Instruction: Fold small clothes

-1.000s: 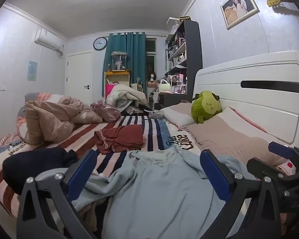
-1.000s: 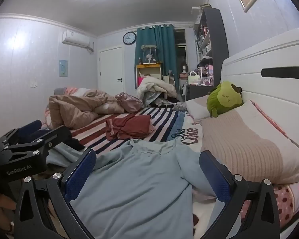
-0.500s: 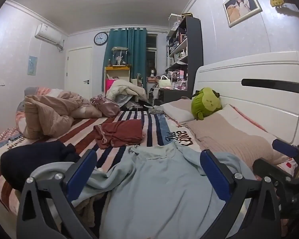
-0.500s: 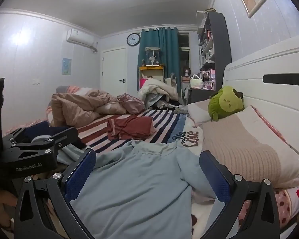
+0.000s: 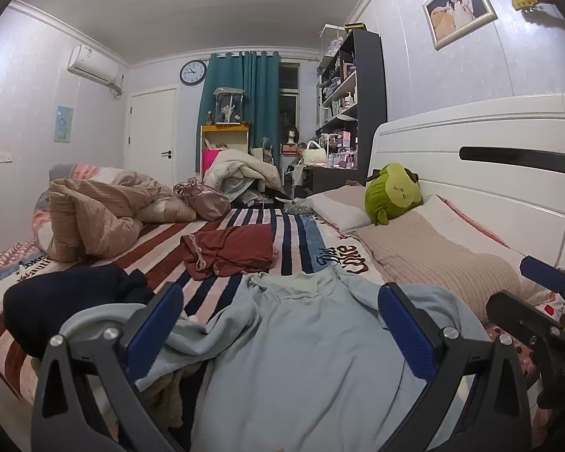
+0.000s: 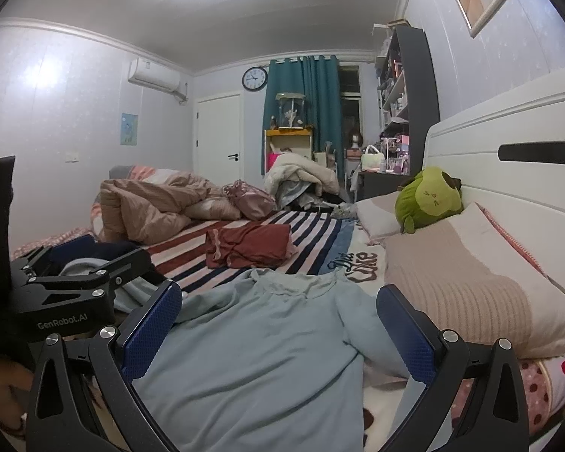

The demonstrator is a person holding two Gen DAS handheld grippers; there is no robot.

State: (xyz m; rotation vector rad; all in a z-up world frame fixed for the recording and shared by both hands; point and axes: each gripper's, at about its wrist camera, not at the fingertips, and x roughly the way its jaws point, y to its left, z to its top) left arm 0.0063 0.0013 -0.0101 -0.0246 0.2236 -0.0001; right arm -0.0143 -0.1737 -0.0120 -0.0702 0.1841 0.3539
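Over the last second both wrist views have tipped upward a little, so the ceiling light fills more of the top in the right view and the clothes sit lower; nothing on the bed (image 5: 290,233) has shifted. The left gripper (image 5: 280,324) hangs over the near end of the pale blue top (image 5: 305,346), its jaws wide apart and holding nothing. The right gripper (image 6: 278,320) hangs over the same top (image 6: 267,342), jaws equally wide and empty. The top lies spread on the bed, collar toward the far end, one sleeve rumpled to the left. Beyond its collar lies a red garment (image 5: 229,252), loosely folded. A dark navy garment (image 5: 67,301) is bunched at the left edge, near the left gripper. A green plush (image 5: 393,192) rests on the pillows (image 5: 433,256) against the headboard (image 5: 508,158).
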